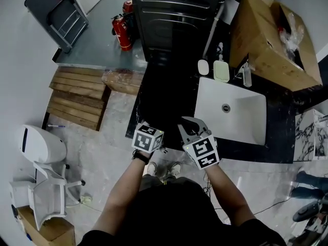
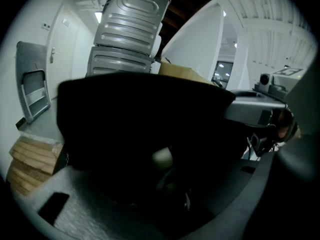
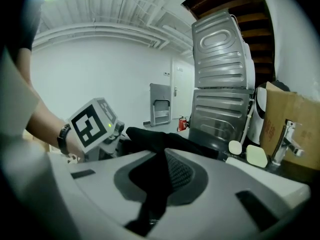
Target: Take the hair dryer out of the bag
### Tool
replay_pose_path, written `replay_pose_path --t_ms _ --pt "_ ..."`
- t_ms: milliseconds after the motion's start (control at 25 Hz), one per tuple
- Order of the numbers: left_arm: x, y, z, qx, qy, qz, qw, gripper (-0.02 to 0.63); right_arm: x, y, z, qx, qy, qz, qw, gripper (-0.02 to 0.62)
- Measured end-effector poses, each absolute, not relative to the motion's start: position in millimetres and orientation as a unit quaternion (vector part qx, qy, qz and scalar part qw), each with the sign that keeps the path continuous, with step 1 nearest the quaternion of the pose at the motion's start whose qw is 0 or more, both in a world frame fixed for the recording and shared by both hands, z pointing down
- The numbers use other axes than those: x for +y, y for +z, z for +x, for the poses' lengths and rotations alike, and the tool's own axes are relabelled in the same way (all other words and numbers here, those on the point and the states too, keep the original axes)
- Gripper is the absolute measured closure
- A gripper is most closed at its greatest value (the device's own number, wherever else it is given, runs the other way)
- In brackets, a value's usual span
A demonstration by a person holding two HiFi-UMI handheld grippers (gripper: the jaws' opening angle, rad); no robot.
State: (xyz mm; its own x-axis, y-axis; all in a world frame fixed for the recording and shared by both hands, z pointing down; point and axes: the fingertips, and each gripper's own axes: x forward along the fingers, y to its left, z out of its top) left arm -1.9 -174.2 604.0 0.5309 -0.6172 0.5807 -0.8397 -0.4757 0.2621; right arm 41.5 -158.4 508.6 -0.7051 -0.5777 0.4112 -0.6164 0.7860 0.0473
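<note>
The dryer isn't out yet; this is the reaching-in step. At the front edge of the glossy black worktop (image 1: 241, 150), just left of the smooth white rectangular sink (image 1: 230, 109), the right tongs (image 3: 157, 179) are clamped on a fold of the bag (image 3: 150, 136), a soft, matte black cloth that droops limp from the pinch. The left tongs (image 2: 165, 184) gape wide at the bag's dark mouth and grip nothing. Deep inside sits a pale, rounded, hard-looking form (image 2: 162, 156) (the dryer's barrel or handle, I'd guess, though it's too dim to be sure). Next, I'd say, the left tongs must push further in, close on that rigid body and draw it clear while the right keeps the slack cloth taut.
</note>
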Motion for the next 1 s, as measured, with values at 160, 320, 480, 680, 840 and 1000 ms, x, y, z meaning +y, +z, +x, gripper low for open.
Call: replay_pose_path --t_ms 160,320,480,680,840,1000 --pt "-172 591 -1 -0.431 0.124 0.831 0.330 0.357 -166 506 50 -0.916 0.041 0.340 0.208 0.569" --pt "-165 582 2 -0.415 0.074 0.836 0.351 0.357 -173 499 53 -0.913 0.032 0.351 0.206 0.569" --pt "-159 573 0 -0.402 0.020 0.836 0.374 0.357 -178 496 53 -0.910 0.028 0.357 0.209 0.569" --pt "-150 571 -3 -0.391 0.003 0.837 0.383 0.357 -181 494 53 -0.908 0.022 0.361 0.211 0.569" --pt "-147 572 -10 -0.396 0.006 0.836 0.381 0.357 -184 491 51 -0.907 0.016 0.364 0.211 0.569" --pt "-143 571 -15 -0.396 0.002 0.836 0.379 0.357 -190 486 54 -0.904 0.021 0.375 0.203 0.569"
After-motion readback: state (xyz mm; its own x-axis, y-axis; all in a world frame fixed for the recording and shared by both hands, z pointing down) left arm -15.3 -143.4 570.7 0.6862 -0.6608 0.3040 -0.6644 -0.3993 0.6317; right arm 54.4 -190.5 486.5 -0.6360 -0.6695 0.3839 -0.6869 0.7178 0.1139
